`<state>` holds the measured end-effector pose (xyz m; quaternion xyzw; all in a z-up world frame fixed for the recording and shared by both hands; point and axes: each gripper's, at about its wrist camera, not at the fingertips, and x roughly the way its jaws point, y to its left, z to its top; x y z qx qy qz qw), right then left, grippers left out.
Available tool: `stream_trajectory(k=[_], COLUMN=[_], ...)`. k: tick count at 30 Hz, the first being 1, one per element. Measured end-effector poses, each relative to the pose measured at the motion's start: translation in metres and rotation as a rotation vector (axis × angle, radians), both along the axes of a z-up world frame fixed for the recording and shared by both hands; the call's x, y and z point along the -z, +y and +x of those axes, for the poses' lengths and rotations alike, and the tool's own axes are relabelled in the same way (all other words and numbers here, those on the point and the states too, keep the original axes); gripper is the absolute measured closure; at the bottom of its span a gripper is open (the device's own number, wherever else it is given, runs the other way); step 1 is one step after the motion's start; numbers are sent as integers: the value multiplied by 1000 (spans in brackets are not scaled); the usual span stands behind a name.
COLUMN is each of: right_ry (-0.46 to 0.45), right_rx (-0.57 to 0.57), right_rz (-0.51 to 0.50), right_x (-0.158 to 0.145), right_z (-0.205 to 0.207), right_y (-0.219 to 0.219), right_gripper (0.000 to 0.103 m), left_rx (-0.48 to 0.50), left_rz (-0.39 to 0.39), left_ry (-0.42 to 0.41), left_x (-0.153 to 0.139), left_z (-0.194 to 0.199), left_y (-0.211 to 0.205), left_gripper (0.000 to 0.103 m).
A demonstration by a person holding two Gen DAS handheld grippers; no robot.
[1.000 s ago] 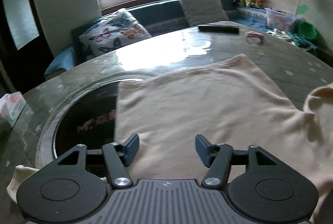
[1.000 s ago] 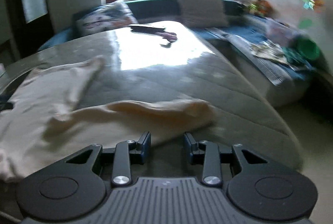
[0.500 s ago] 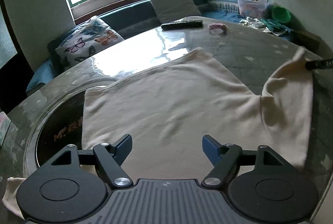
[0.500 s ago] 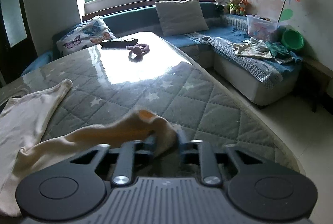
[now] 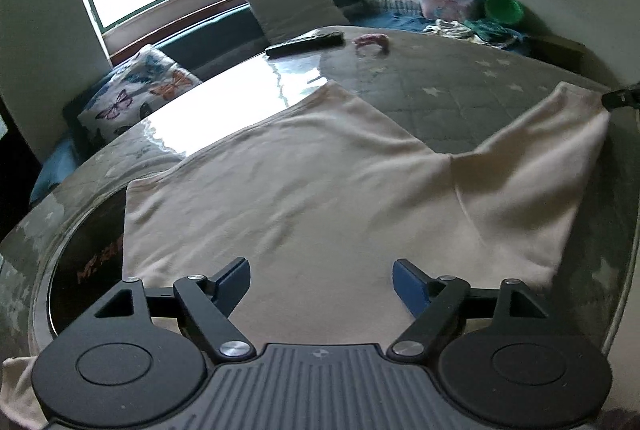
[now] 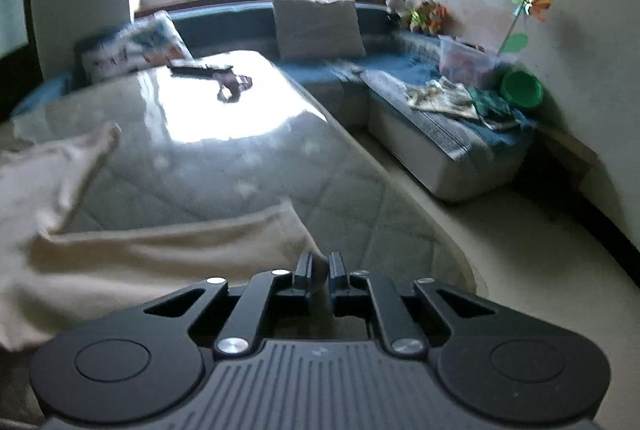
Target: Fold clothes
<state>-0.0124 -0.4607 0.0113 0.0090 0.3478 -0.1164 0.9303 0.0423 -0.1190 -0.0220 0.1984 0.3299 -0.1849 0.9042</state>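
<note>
A cream shirt [image 5: 300, 198] lies spread flat on the round, glass-topped table [image 5: 460, 90]. My left gripper [image 5: 320, 266] hovers over the shirt's near edge, its jaws opening, the cloth below them and nothing pinched. The shirt's right sleeve [image 5: 552, 182] is stretched up and out toward the table's right rim. My right gripper [image 6: 318, 262] is shut on the sleeve's cuff; its tip shows at the far right of the left wrist view, right gripper [image 5: 622, 98]. In the right wrist view the shirt [image 6: 140, 262] trails off to the left.
A black remote [image 5: 306, 43] and a small pink item [image 5: 372, 40] lie at the table's far side. A dark round inset [image 5: 92, 258] sits under the shirt's left edge. A sofa [image 6: 440, 134] with cushions and toys wraps the back and right; the table edge [image 6: 440, 230] is close on the right.
The right gripper closed on the sleeve's end and drew it out to the right, straightening it. The left gripper's jaws widened and it shifted along the shirt's near edge.
</note>
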Motion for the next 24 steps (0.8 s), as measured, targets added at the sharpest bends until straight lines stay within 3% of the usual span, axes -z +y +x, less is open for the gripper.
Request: stream_trajectory(k=[3,6,10,17,21,24], right_ry=[-26,-53,-29,24,23,4], right_rx=[-19,-118,-215,-182,-145,-183], right_rz=[-23,14,62,76,61,56], right_x=[-9,-17,-7,16,13,6], right_z=[2,10,30,57,55,45], right_y=[10,27,47,39,30,36], right_gripper=[93,92,92,91,89,87], left_rx=[24,46,78,141,132,154], left_rz=[7,14,9,2,-26,-32], left_ry=[-13,-26,-24,-44,-51,-38], left_x=[1,2,3,-4,-8,-6], left_z=[-7,-13,-21,-31,-24,-24], left_y=[0,-1,-2,-7,-14,-21], left_gripper=[21,21,21,21,21,21])
